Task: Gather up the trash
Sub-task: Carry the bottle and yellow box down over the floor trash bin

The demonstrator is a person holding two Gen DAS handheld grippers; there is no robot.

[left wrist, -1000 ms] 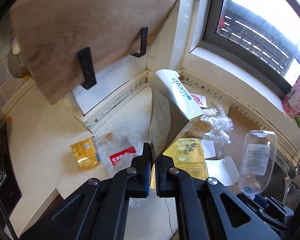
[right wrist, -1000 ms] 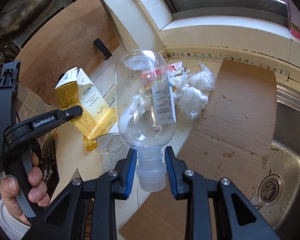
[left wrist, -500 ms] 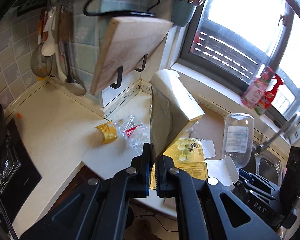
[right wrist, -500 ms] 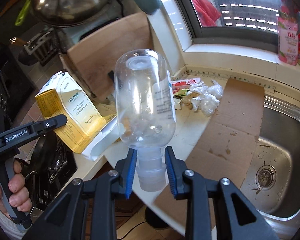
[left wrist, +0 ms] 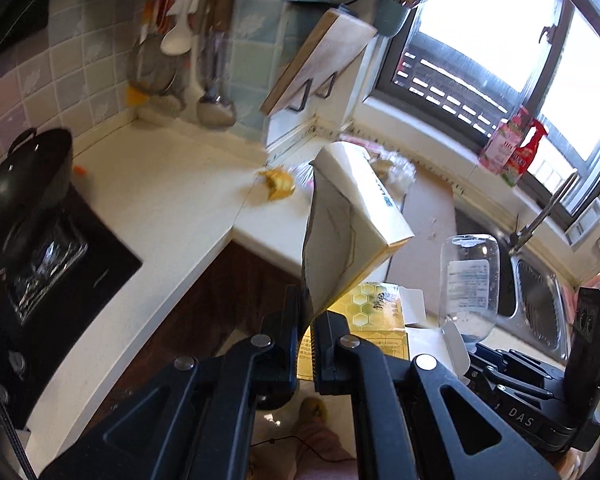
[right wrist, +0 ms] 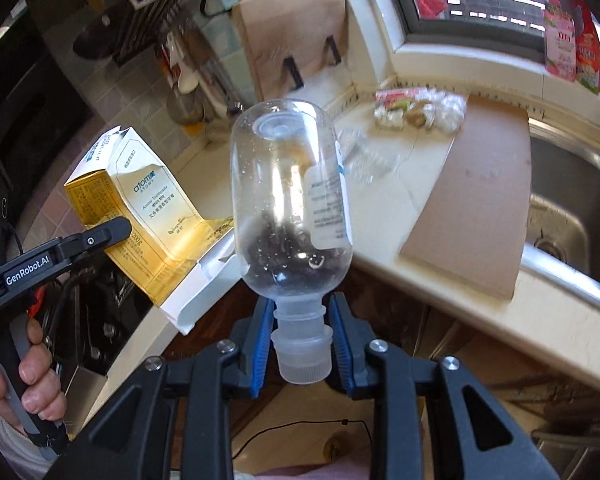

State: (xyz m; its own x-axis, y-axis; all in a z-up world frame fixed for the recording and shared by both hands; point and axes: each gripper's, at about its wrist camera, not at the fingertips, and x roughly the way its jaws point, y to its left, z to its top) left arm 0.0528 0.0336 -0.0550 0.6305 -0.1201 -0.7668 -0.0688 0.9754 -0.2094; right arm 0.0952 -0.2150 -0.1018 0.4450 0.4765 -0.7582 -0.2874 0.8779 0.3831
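Note:
My left gripper is shut on the flap of a yellow and white carton, held in the air off the counter's front edge; the same carton shows at the left of the right wrist view. My right gripper is shut on the neck of a clear plastic bottle, which stands upside down above the blue pads; the bottle also appears at the right of the left wrist view. Left on the counter are a yellow wrapper, clear plastic packaging and a heap of wrappers.
A cardboard sheet lies beside the steel sink. A cutting board leans at the corner, utensils hang on the tiles, and a dark pan sits on the hob. Bottles stand on the sill. A hand grips the left handle.
Both grippers have pulled back from the counter corner with the carton and the bottle, and now hang past the front edge, with cabinet fronts and floor showing below.

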